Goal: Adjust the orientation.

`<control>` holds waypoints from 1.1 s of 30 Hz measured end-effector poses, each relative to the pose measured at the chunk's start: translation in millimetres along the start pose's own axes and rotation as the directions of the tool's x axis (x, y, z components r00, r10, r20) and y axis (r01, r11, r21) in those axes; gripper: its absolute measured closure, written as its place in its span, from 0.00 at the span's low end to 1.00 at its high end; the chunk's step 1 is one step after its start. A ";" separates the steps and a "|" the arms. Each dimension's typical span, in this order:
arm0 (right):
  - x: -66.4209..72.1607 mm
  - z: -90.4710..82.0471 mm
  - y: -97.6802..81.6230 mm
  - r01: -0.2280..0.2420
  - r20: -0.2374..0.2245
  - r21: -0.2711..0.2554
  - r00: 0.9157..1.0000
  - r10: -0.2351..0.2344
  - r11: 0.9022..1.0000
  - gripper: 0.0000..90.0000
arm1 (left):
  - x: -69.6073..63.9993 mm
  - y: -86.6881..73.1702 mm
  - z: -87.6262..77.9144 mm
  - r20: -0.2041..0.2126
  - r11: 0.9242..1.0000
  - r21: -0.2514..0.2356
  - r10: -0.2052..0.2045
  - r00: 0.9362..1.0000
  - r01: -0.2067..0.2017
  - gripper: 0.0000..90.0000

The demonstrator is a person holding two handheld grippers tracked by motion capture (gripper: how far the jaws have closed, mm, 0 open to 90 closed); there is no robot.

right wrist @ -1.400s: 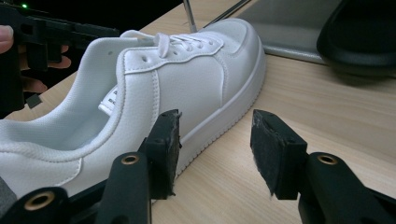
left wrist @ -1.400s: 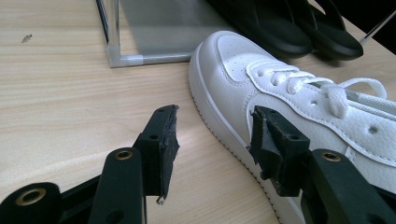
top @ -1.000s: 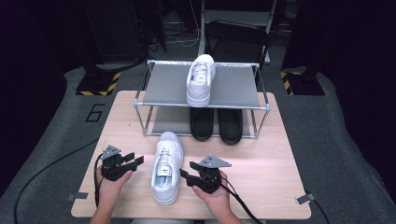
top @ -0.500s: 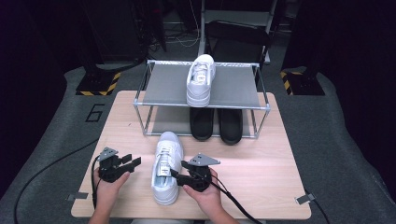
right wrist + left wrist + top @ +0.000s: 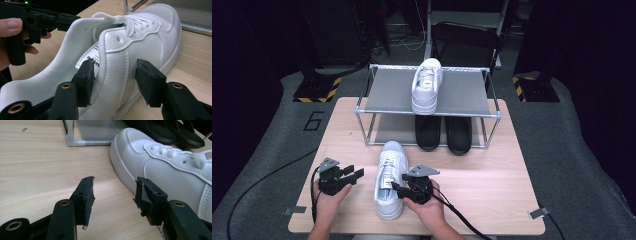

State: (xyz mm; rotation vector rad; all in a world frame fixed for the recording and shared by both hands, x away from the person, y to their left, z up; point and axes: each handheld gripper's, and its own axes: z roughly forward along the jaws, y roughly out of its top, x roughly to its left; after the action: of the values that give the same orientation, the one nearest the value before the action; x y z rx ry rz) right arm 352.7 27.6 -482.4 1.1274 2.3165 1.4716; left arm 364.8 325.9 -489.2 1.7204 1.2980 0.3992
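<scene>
A white sneaker [image 5: 388,176] lies on the wooden table [image 5: 482,185], toe toward the rack. My right gripper [image 5: 398,189] is at its right side near the heel. In the right gripper view [image 5: 115,70], the shoe's side wall [image 5: 150,32] stands between the jaws, one pad [image 5: 86,75] inside the collar and the other outside. These jaws have just been closing and still show a gap on the outer side. My left gripper [image 5: 354,172] stays open and empty left of the shoe [image 5: 175,175], its jaws [image 5: 113,187] over bare wood.
A two-level metal rack [image 5: 382,92] stands at the table's far side. A second white sneaker [image 5: 427,85] rests on its top shelf. Two black shoes [image 5: 444,134] sit under it. The table's right half is bare wood.
My right gripper has slid left to the sneaker, so that its jaws now straddle the shoe's side wall. The left gripper and the sneaker have stayed where they were.
</scene>
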 end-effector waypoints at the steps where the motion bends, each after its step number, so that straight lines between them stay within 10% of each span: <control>1: 0.0 -0.7 0.4 -0.007 -0.006 0.004 1.000 0.007 1.000 0.59 | 0.3 -0.2 -0.1 0.002 1.000 0.000 -0.003 1.000 0.003 0.54; 20: -11.5 -17.4 4.3 0.020 0.078 -0.019 0.997 -0.018 1.000 0.89 | 3.5 -0.4 -0.2 0.006 1.000 -0.010 -0.028 1.000 0.028 0.54; 33: -23.0 -30.6 -1.0 0.008 0.130 -0.050 0.991 -0.002 0.999 0.92 | 6.9 -1.8 -1.7 -0.002 1.000 0.000 -0.027 1.000 0.027 0.54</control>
State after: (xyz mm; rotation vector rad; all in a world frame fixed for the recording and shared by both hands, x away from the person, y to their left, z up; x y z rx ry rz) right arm 352.7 -9.6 -473.5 1.1663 2.1811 1.4021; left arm 365.3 332.9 -491.6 1.7009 1.3212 0.3850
